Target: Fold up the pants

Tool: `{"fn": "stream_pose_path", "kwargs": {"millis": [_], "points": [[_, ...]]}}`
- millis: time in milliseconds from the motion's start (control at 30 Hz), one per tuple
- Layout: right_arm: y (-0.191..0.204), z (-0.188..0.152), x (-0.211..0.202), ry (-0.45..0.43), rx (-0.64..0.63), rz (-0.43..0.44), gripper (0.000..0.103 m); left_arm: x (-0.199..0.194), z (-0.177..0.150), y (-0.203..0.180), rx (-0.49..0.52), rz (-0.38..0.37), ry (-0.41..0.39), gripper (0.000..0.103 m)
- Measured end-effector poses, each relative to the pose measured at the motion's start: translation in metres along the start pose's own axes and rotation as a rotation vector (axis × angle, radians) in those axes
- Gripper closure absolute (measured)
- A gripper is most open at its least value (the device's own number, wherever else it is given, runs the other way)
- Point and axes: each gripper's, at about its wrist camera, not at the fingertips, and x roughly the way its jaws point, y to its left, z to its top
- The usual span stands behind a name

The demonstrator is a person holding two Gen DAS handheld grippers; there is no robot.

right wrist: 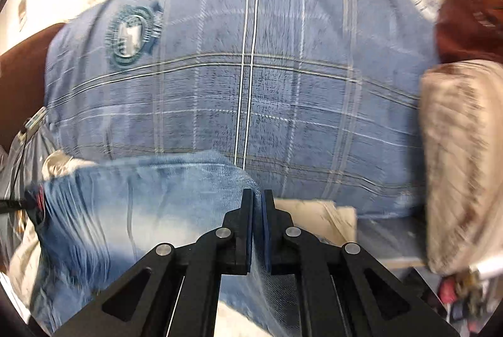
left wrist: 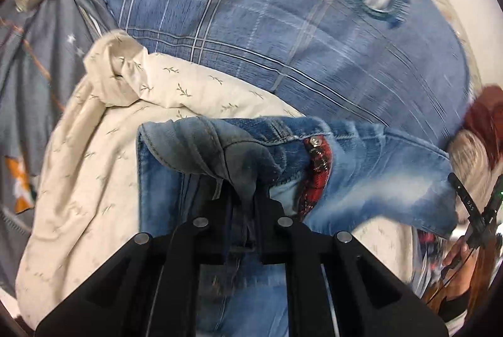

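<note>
Above the cream sheet [left wrist: 94, 167], the jeans [left wrist: 361, 173] hang stretched sideways between both grippers: the left gripper [left wrist: 242, 211] clenches bunched denim at one end, the right gripper [right wrist: 257, 227] pinches the other edge, each jaws' grip directly at its tips.

Both wrist views close, angled down over bedding. Shared by both: faded blue denim jeans [left wrist: 361, 180] [right wrist: 141, 198], blue plaid quilt with round emblem [left wrist: 283, 23] [right wrist: 298, 101].
</note>
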Motion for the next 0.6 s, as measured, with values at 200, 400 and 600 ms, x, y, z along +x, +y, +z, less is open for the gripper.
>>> {"fn": "stream_pose_path", "kwargs": {"millis": [200, 400, 600], "points": [[-0.008, -0.117, -0.072, 0.043, 0.084, -0.009, 0.093, -0.024, -0.089, 0.013, 0.088, -0.015, 0.018, 0.093], [-0.044, -0.239, -0.111, 0.171, 0.376, 0.007, 0.077, -0.04, -0.17, 0.063, 0.051, -0.053, 0.133, 0.093], [-0.039, -0.232, -0.118, 0.097, 0.56, 0.156, 0.037, -0.06, -0.141, 0.084, -0.154, -0.181, 0.116, 0.062]]}}
